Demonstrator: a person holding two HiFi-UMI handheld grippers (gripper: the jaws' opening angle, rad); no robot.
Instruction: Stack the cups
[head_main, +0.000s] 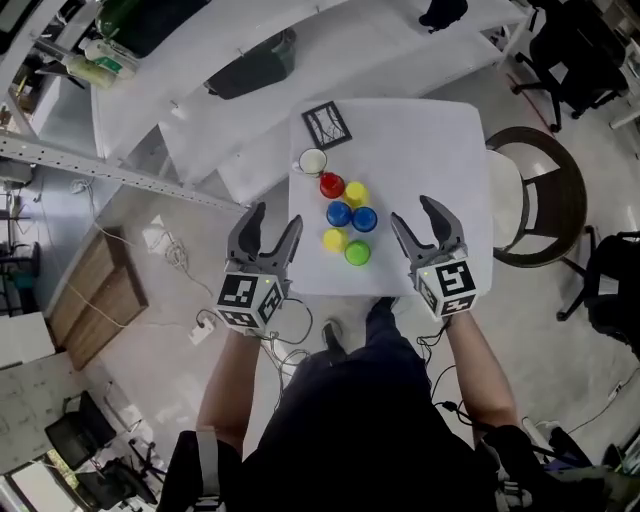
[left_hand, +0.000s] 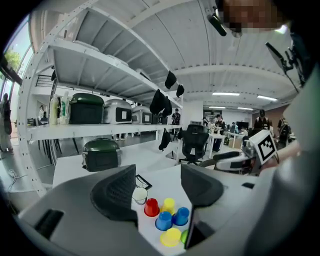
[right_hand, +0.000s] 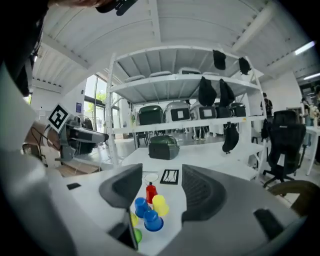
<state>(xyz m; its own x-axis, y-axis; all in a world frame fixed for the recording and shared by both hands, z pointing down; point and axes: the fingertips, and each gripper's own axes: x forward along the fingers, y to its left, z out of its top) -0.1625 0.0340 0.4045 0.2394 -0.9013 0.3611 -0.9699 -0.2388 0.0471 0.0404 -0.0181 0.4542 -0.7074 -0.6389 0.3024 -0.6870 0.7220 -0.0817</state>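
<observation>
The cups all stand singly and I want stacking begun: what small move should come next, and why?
Probably ease the right gripper forward toward the green cup. Both it and the left gripper are open and empty, near the front edge of the table, and the green cup stands nearest it, with nothing stacked yet.

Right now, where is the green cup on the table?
In the head view, the green cup stands at the cluster's near edge, right of a yellow cup and just in front of a blue cup.
</observation>
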